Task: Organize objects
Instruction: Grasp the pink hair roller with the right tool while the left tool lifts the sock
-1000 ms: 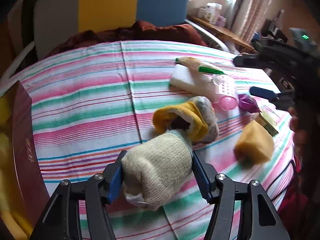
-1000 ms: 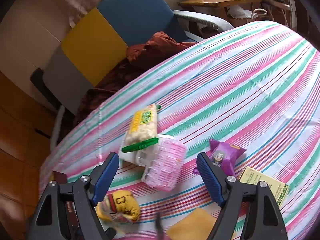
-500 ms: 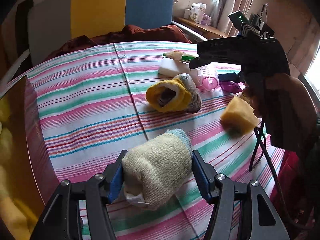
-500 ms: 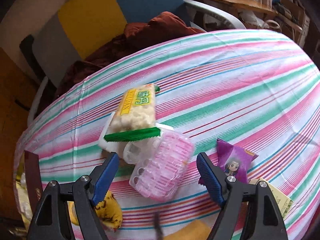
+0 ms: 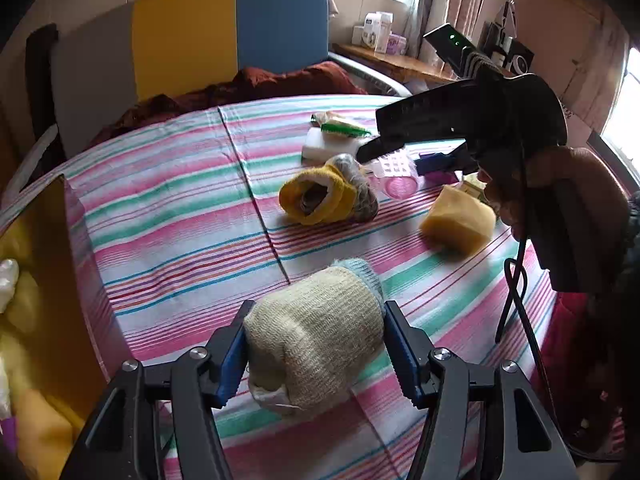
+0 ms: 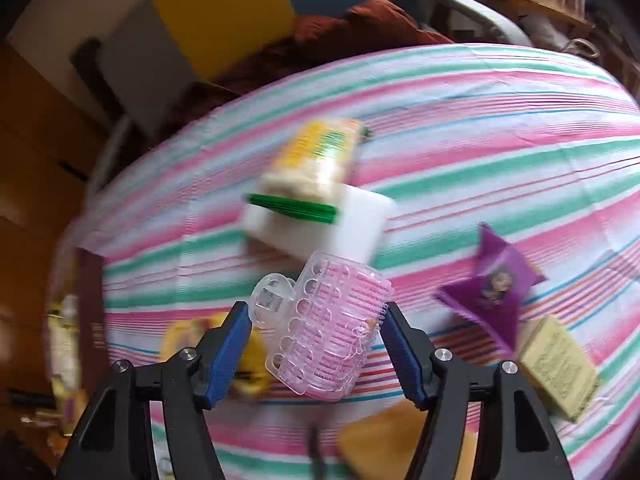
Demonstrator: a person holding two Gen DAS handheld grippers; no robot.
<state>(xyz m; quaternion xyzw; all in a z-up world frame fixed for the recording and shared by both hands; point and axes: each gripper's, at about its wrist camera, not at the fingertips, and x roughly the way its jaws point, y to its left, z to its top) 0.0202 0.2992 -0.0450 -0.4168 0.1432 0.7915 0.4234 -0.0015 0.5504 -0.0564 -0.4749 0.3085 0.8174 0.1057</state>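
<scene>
Left wrist view: the left gripper [image 5: 314,354] clamps a rolled cream sock [image 5: 316,336] above the striped bench [image 5: 168,200], beside the box [image 5: 60,280].

Right wrist view: the right gripper [image 6: 314,354] has just been closing its fingers around a pink hair roller [image 6: 332,324]; contact is unclear. The springy roller could squirt out sideways.

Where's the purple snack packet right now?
In the right wrist view the purple snack packet lies on the striped tablecloth at the right, outside the right gripper, just up-left of the yellow-green packet and right of the pink hair roller.
</scene>
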